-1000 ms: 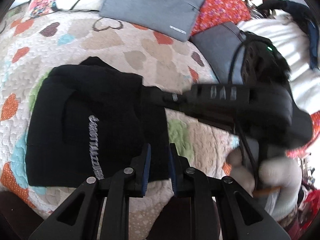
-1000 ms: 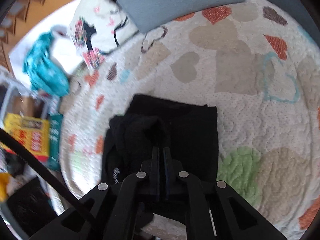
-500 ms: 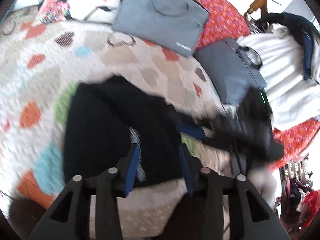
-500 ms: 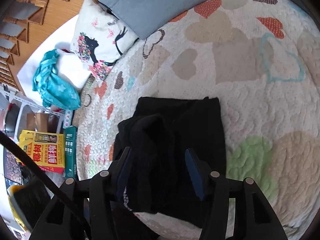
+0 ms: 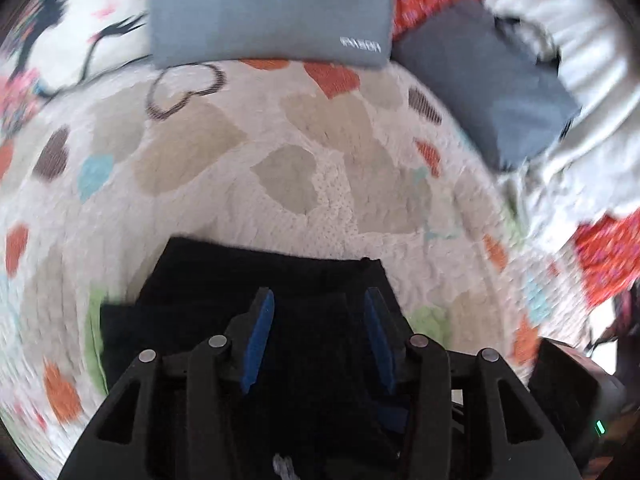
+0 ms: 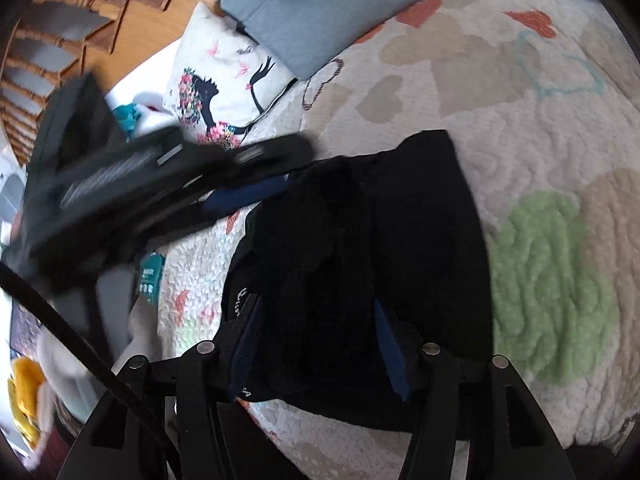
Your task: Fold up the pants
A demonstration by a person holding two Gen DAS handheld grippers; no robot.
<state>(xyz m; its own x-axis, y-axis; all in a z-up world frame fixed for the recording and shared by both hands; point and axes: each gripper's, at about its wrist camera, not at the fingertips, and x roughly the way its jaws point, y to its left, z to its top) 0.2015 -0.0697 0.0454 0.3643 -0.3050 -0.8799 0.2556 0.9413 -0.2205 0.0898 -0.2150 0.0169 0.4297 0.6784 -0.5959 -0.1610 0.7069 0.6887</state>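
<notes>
Two handheld grippers of matte black plastic. The left gripper (image 5: 318, 336) and right gripper (image 6: 316, 344) each have two angular fingers lined with blue pads (image 5: 260, 344), joined by round silver screws (image 5: 218, 341). A black cable (image 6: 60, 320) trails from the right one.

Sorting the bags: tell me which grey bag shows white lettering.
The lighter grey bag, lying beside the pillow; the darker bag shows none.

quilt (image 5: 320, 184) under and ahead of tongs | grey bag (image 5: 272, 8) far ahead | darker bag (image 5: 488, 96) ahead-right | cushion (image 6: 224, 92) ahead-left | wooden rails (image 6: 52, 36) far left | yellow item (image 6: 24, 400) left
</notes>
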